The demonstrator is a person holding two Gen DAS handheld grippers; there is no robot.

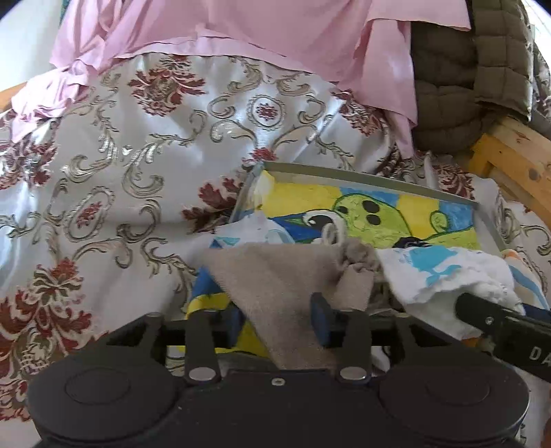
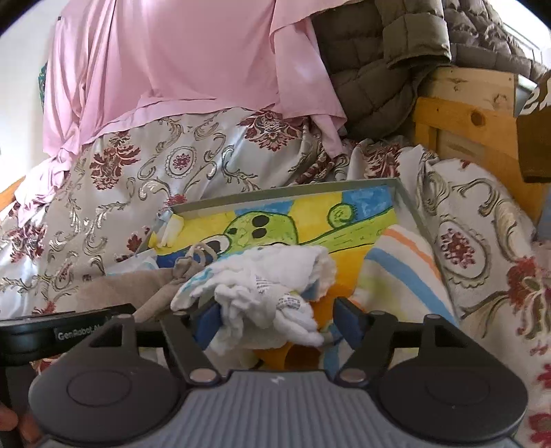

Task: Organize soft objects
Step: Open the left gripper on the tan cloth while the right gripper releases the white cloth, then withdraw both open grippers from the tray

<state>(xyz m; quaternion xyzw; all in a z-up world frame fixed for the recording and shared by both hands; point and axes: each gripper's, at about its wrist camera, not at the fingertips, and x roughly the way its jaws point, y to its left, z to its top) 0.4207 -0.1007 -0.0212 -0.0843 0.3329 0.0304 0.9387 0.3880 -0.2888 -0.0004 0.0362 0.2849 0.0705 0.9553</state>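
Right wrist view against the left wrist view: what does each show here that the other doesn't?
Only the right wrist view shows the striped cloth lying broadly in the tray, an orange item under the white cloth, and the right gripper open around that white cloth.

Only the left wrist view shows the left gripper, open with the beige cloth between its fingers.

Both show the tray with its yellow-green drawing, the floral bedspread, pink fabric, olive quilted jacket and wooden frame.
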